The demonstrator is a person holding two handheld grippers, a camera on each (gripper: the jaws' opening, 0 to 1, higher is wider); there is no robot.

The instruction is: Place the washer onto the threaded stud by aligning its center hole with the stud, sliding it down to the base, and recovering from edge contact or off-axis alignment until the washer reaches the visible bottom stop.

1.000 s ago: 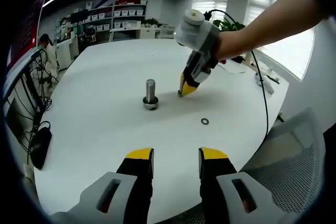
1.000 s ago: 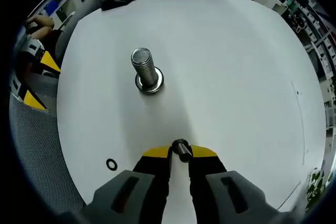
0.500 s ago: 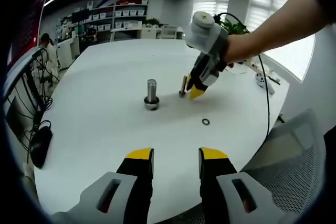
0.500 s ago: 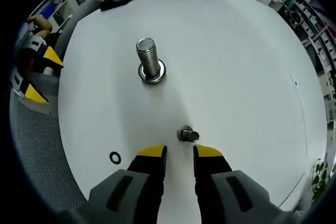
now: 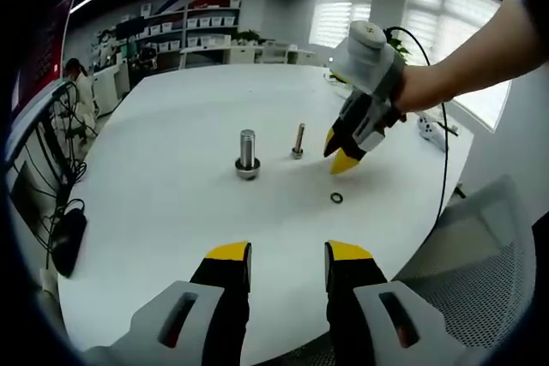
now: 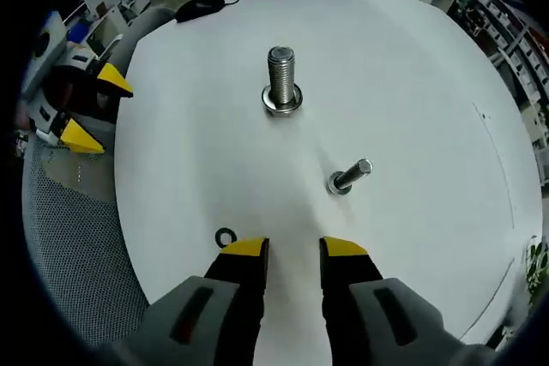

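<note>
Washer sits just off the right tongs' left tip; right side is the nearer one.

Right tongs [image 6: 292, 249] spread and empty, hovering low over the counter [image 6: 412, 109]; washer [image 6: 226, 237] lies flat, just beside the left tip. Threaded stud [image 6: 281, 80] upright, well ahead; smaller bolt [image 6: 350, 177] stands between, to the right. Left tongs [image 5: 288, 256] parted, empty, farther from the washer [image 5: 336, 198].

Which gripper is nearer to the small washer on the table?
Right. The right gripper hangs just beside the washer; the left gripper is held farther back.
</note>
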